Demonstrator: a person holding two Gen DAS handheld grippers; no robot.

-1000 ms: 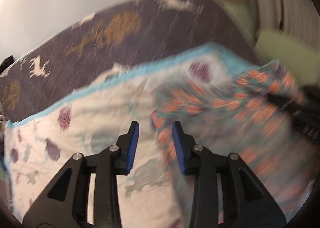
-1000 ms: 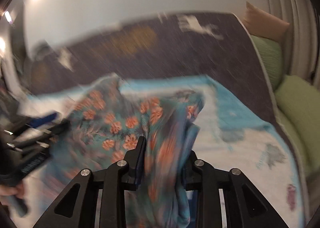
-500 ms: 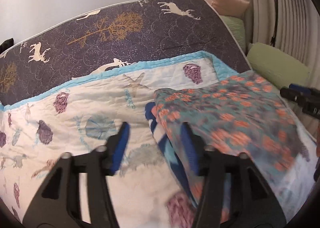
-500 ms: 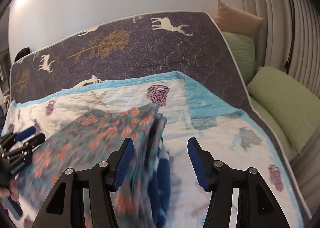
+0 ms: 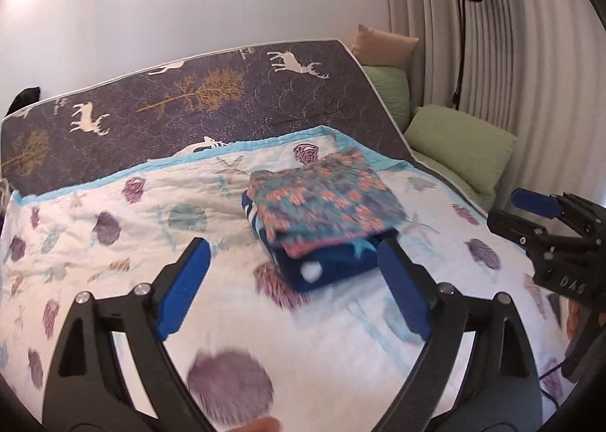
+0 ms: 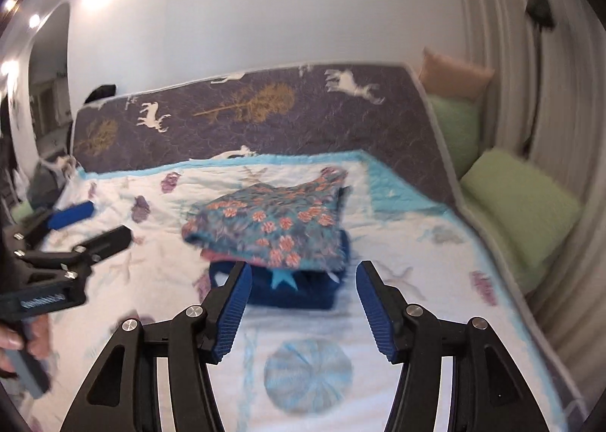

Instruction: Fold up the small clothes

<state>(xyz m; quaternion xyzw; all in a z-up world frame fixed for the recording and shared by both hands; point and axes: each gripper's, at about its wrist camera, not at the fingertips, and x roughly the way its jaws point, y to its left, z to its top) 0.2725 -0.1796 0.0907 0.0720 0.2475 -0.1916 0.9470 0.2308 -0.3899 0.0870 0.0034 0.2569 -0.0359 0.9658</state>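
A folded teal garment with orange flowers lies on top of a folded dark blue garment in a small stack on the bed quilt. The stack also shows in the right wrist view, with the blue garment under it. My left gripper is open and empty, held back from the stack's near side. My right gripper is open and empty, also short of the stack. Each gripper shows in the other's view, the right one and the left one.
The white quilt with sea-creature prints covers the bed. A dark mattress with deer and tree prints leans against the wall behind. Green pillows and a tan cushion lie at the right by the curtain.
Both grippers let go of the floral garment, which now lies folded on the blue one. Both opened wide and pulled back and up from the stack.
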